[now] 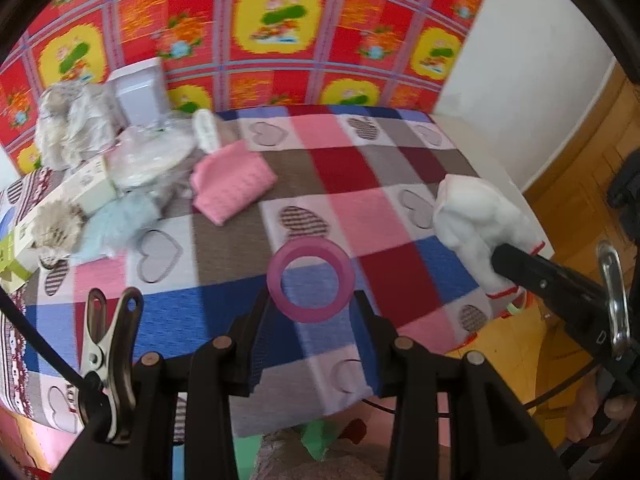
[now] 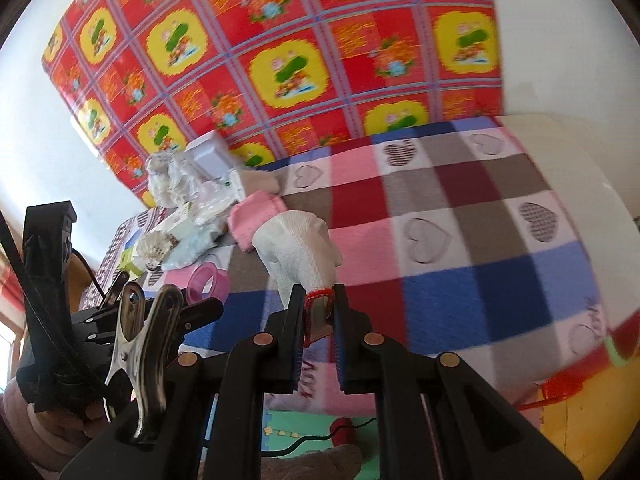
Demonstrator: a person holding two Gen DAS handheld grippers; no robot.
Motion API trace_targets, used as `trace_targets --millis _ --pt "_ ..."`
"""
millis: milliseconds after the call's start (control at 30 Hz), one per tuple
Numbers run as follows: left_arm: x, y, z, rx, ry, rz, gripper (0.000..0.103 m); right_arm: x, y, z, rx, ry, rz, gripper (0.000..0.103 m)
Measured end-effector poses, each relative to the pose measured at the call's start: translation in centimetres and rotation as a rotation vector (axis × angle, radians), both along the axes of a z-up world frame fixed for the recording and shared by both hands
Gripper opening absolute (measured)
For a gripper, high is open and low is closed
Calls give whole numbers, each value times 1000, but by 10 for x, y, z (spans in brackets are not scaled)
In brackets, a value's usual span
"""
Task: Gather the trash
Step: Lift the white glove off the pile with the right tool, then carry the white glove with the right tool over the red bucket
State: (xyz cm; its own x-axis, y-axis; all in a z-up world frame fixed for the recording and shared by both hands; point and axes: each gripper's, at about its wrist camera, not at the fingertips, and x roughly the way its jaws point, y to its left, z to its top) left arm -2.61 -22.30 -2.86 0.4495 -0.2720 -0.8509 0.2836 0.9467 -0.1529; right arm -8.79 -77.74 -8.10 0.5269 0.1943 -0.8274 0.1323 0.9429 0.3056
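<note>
My left gripper point(image 1: 311, 300) is shut on a pink plastic ring point(image 1: 311, 279), held just above the checkered tablecloth point(image 1: 224, 240); the ring also shows in the right wrist view point(image 2: 207, 282). My right gripper point(image 2: 318, 300) is shut on the red-trimmed cuff of a white knit glove point(image 2: 300, 248), which stands up above the cloth. In the left wrist view the glove point(image 1: 476, 220) hangs from the right gripper's fingers point(image 1: 516, 260) at the table's right edge.
At the table's far left lie a folded pink cloth point(image 1: 230, 182), a light blue cloth point(image 1: 120, 220), crumpled clear plastic bags point(image 1: 148, 156), a cardboard box point(image 1: 64, 200), a feathery shuttlecock point(image 1: 56, 228) and a white container point(image 1: 140, 92). A patterned red sheet point(image 1: 280, 32) covers the wall behind.
</note>
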Motion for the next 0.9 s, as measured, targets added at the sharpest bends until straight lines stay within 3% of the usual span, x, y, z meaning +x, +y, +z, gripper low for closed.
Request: trace_targets --millis 500,900 --pt "-30 -98 11 -18 13 -100 40 -62 -84 18 8 -35 -114 13" --pt "-52 -172 12 -35 20 -124 40 -105 -148 23 -19 -28 -151 13"
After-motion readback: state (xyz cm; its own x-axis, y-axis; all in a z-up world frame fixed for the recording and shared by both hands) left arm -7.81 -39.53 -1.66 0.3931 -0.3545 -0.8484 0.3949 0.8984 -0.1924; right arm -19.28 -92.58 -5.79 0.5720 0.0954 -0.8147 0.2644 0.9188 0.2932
